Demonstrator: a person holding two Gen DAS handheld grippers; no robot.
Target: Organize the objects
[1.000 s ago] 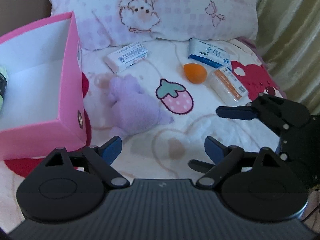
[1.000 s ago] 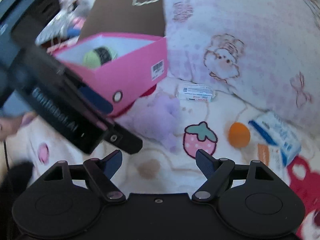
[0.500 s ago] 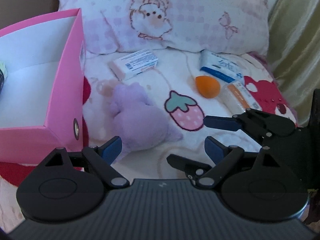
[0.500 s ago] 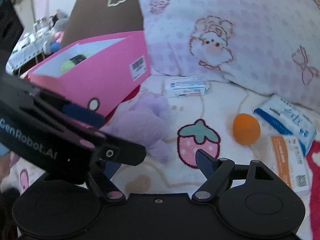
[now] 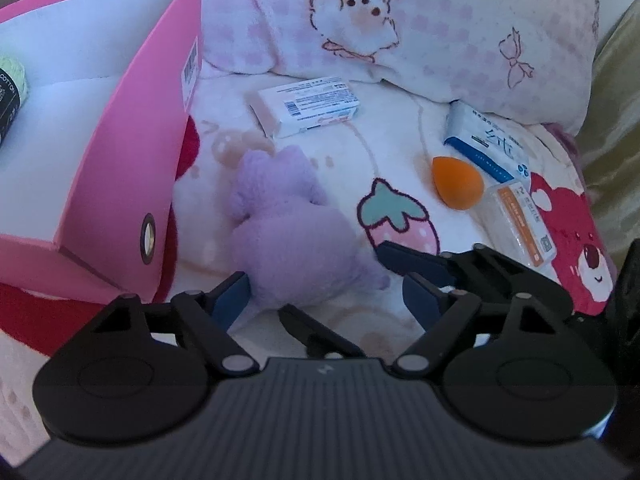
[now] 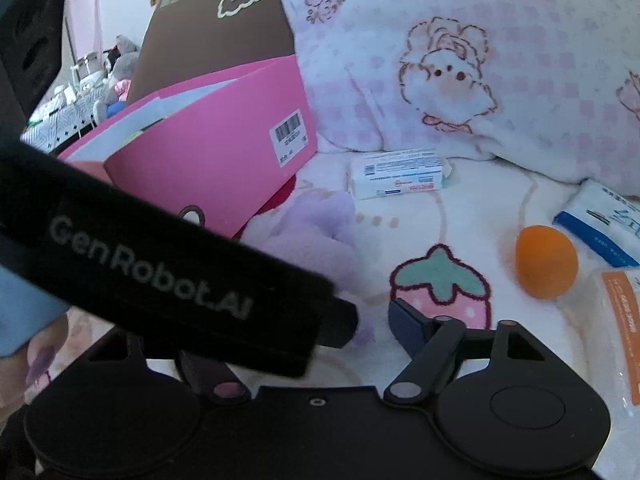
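A purple plush toy point(image 5: 288, 228) lies on the blanket beside the open pink box point(image 5: 132, 148). My left gripper point(image 5: 324, 300) is open, its fingers on either side of the toy's near end. My right gripper point(image 6: 320, 320) is open, close on the right, its fingers point(image 5: 416, 264) reaching in by the toy; the left gripper's body point(image 6: 152, 264) hides its left finger. A white soap box point(image 5: 308, 106), an orange sponge point(image 5: 458, 184), a blue-white pack point(image 5: 486, 148) and an orange-labelled pack point(image 5: 520, 224) lie on the blanket. Green yarn point(image 5: 12, 88) sits in the box.
A pink-patterned pillow point(image 5: 400, 24) stands at the back. A yellowish curtain point(image 5: 616, 120) hangs on the right. A brown cushion point(image 6: 224, 28) is behind the box. The blanket point(image 5: 400, 216) has strawberry and bear prints.
Both grippers have moved forward towards the purple toy. The left gripper's fingers now flank its near end, and the right gripper's fingers have come in beside it.
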